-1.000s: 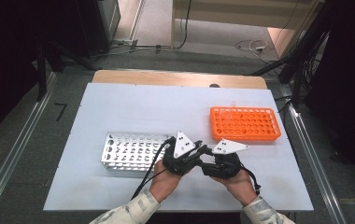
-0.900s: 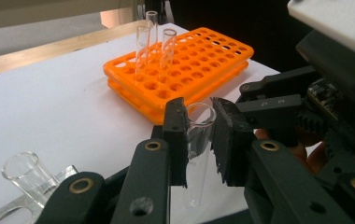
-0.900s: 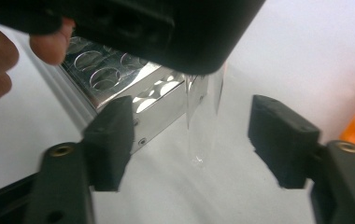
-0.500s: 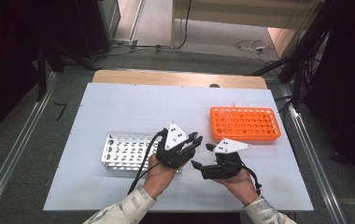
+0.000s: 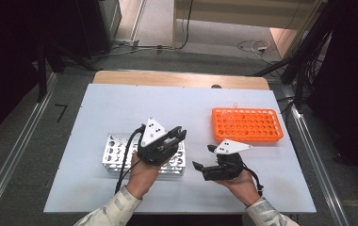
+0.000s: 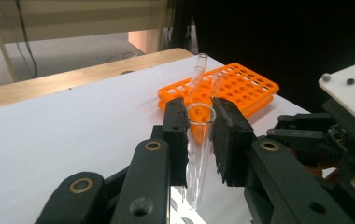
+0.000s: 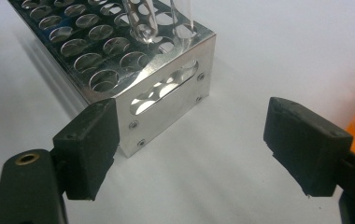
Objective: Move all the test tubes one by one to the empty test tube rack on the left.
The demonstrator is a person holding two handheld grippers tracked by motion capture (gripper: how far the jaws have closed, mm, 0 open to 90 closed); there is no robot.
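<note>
Nearest the person, the right tongs (image 5: 204,157) sit low on the white surface (image 5: 120,103), jaws spread wide with nothing between them, pointing across at the end wall of the metal rack (image 7: 166,93). Just beyond, the left tongs (image 6: 199,135) are pinching a clear glass tube (image 6: 198,154) close under its open rim, upright, its lower end over the holes of that metal rack (image 5: 116,150). From the right gripper view you can see the rounded bottom of the tube (image 7: 140,21) hanging just above a hole, with a second tube (image 7: 182,16) beside it already standing in the rack. That tube looks light, stiff, smooth and slippery, and surely breakable, so I'd say a gentle, square pinch near the top is the right hold: squeeze hard or tilt it against a hole's edge and it could crack or slide. Farther off, the orange rack (image 5: 247,123) lies toward the far right of the surface, with a couple more tubes (image 6: 196,74) leaning in it. Against a second ago, the left tongs have lifted and swung forward over the metal rack's right end, where then they lay low, close beside the right pair; the right tongs have parted from them and now lie well apart. Both racks sit where they were.
</note>
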